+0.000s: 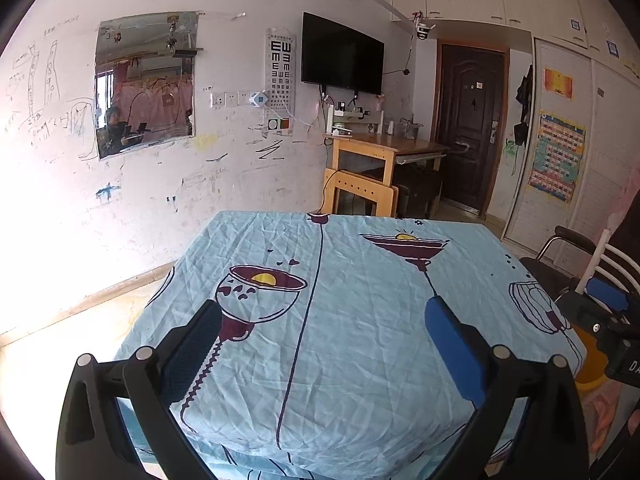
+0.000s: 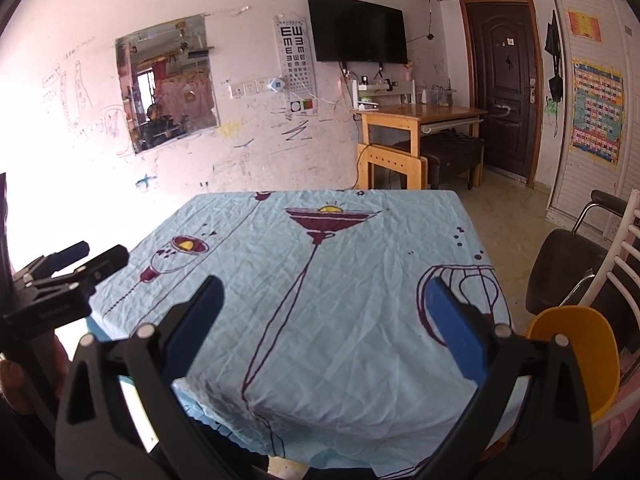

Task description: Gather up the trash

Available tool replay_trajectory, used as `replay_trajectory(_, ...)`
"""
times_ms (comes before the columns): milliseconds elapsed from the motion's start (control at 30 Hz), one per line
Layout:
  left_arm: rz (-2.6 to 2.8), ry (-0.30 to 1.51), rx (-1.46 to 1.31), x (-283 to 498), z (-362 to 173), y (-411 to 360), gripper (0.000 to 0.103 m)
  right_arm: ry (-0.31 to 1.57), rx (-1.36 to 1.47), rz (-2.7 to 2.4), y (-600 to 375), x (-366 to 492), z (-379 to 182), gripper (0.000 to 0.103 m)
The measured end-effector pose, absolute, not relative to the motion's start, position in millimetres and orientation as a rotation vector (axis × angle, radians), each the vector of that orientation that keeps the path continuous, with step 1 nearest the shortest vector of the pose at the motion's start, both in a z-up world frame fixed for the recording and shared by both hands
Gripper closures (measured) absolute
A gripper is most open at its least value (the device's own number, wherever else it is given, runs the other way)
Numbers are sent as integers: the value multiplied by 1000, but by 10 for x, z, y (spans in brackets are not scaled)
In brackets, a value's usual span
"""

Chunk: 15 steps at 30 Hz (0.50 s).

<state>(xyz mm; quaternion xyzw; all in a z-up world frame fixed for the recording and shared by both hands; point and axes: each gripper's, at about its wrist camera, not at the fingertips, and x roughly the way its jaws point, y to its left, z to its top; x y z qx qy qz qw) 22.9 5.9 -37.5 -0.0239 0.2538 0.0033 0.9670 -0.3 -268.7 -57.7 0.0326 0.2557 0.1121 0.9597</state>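
Yellow chair (image 2: 576,360) perhaps half hidden

My left gripper (image 1: 322,316) and right gripper (image 2: 324,300): black angular frames, silver pivot screws, blue finger pads (image 2: 456,328).

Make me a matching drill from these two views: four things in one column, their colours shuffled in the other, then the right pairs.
Things:
1. Tablecloth
2. TV
3. Desk
4. Chair beside the table

Colours:
A. Yellow
B. Black
C. Light blue with maroon drawings
D. Pale wood

Pairs: 1-C, 2-B, 3-D, 4-A
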Motion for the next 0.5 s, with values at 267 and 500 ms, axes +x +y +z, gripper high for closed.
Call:
replay_trajectory(267,3,508,-53,201,-356,75,7,521,60,231,-2661,-19,-587,6)
replay_trajectory(500,-6,510,-47,192,-360,42,7,523,57,232,-2641,-25,-597,6)
